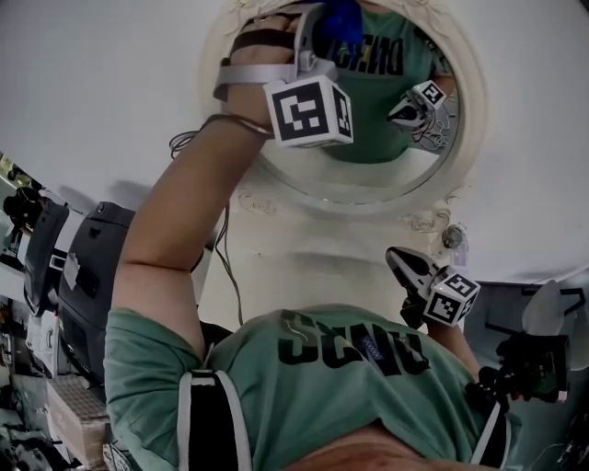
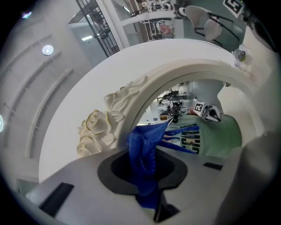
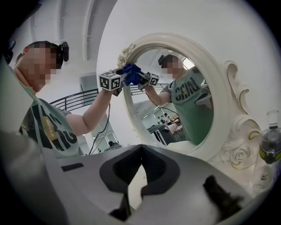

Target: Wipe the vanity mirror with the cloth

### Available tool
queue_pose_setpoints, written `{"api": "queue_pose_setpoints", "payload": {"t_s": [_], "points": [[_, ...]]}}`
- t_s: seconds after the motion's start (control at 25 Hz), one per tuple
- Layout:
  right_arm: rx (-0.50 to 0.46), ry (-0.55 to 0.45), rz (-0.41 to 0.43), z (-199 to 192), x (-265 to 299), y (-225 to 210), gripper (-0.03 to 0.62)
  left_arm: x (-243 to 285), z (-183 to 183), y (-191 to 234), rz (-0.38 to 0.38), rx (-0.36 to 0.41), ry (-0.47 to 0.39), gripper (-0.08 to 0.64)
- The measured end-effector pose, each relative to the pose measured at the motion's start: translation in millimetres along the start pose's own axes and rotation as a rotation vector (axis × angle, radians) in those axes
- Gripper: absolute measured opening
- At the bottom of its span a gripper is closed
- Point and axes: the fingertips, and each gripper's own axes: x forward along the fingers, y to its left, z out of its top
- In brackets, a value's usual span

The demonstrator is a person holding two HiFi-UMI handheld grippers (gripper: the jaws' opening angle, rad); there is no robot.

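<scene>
The oval vanity mirror (image 1: 386,138) in its white frame with moulded roses (image 2: 99,127) fills the top of the head view. My left gripper (image 1: 317,41) is raised to the upper left part of the glass, shut on a blue cloth (image 1: 340,20). In the left gripper view the cloth (image 2: 145,154) bunches between the jaws (image 2: 147,176) and touches the glass by the frame's inner edge. My right gripper (image 1: 405,265) hangs low, below the mirror, shut and holding nothing. From the right gripper (image 3: 134,193) I see the mirror (image 3: 180,101) and the cloth (image 3: 131,74) against it.
A small bottle (image 3: 270,147) stands by the mirror's base at the right, seen also as the bottle (image 1: 453,239) under the frame. Black equipment (image 1: 92,285) and shelves lie at my left. A white chair (image 1: 545,313) and a dark device (image 1: 534,363) are at the right.
</scene>
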Motion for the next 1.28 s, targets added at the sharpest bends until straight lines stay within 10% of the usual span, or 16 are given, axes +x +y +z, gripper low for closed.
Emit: {"api": "queue_pose_setpoints", "payload": {"t_s": [0.28,0.8,1.08,1.28], "points": [[0.021,0.012,-0.005,-7.0,-0.2,-1.2,0.008,-34.5,26.9,-130.4,-0.081,0.084,-0.081,0.078],[0.043,0.039,-0.053,-21.2,-14.4,-11.9,0.008,-142.3,20.1,-479.4,-0.622,0.196,-0.115,0.083],[0.058,0.038,-0.069,-21.2,-15.4,-15.6,0.008,-142.4,14.1,-490.5,-0.607,0.143,-0.076,0.074],[0.015,0.031,-0.035,-12.5,-7.2,-8.1,0.008,-155.7,15.7,-509.7,-0.853,0.020,-0.013,0.078]]}}
